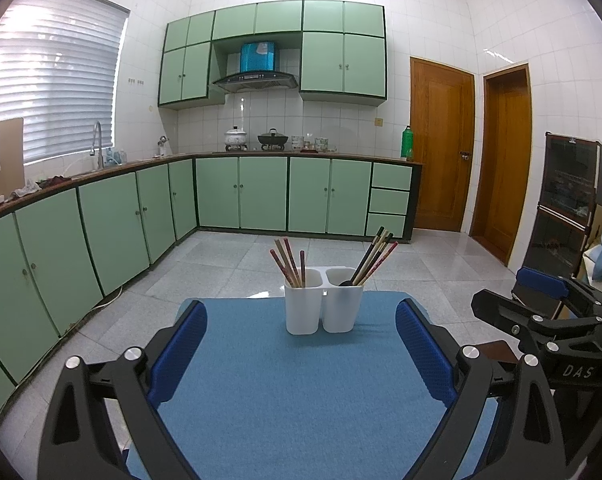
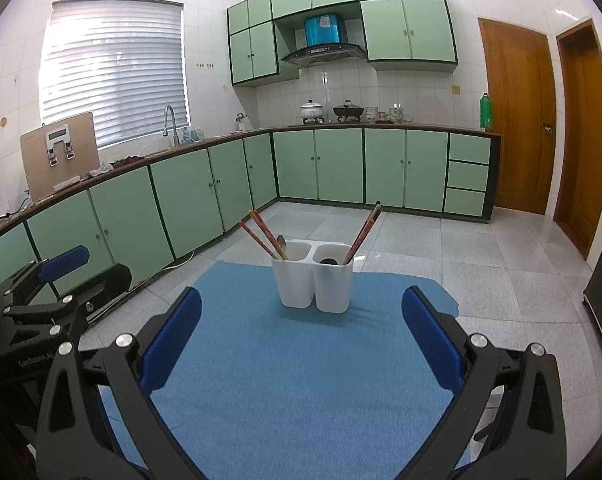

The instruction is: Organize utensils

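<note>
Two compartments in the white holder [image 1: 323, 302], sitting at 12 o'clock on the blue mat [image 1: 301, 380], well ahead of both grippers. Left gripper [image 1: 301, 344] and right gripper [image 2: 301, 340] both spread wide, empty. Left chopsticks [image 1: 288, 262] lean toward 11 o'clock, right chopsticks [image 1: 375, 256] toward 1 o'clock, long axes near upright. My guess: thin, stiff, light, slick sticks; pinch mid-shaft above the rim. A spoon [image 2: 282, 245] sits in the left cup, something dark in the right.
</note>
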Motion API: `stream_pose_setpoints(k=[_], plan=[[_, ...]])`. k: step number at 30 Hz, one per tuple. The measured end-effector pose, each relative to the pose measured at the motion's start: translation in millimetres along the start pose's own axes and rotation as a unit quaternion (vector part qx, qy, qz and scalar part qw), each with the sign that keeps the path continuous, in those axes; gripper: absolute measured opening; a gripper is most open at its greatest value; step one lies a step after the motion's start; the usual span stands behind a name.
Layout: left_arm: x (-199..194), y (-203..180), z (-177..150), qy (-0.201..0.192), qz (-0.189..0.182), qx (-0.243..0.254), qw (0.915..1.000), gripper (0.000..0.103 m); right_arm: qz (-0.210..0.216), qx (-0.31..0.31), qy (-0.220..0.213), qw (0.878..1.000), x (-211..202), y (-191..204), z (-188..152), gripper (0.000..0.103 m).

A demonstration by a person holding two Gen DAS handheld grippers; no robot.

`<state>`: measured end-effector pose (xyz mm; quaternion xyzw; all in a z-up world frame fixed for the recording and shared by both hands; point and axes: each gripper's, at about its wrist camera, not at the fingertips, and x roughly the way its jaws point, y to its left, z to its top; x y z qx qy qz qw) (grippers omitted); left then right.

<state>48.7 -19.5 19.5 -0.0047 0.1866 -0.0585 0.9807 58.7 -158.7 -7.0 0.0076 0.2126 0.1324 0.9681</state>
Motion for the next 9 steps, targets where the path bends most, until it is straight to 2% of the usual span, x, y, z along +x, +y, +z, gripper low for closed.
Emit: stream_pose_setpoints(k=[9], plan=[[1.4,-0.6,-1.2,0.003,0.004,0.000,1.0000,0.093,-0.001,0.003,0.001,1.000,2.2,-1.7,-1.6,0.097]])
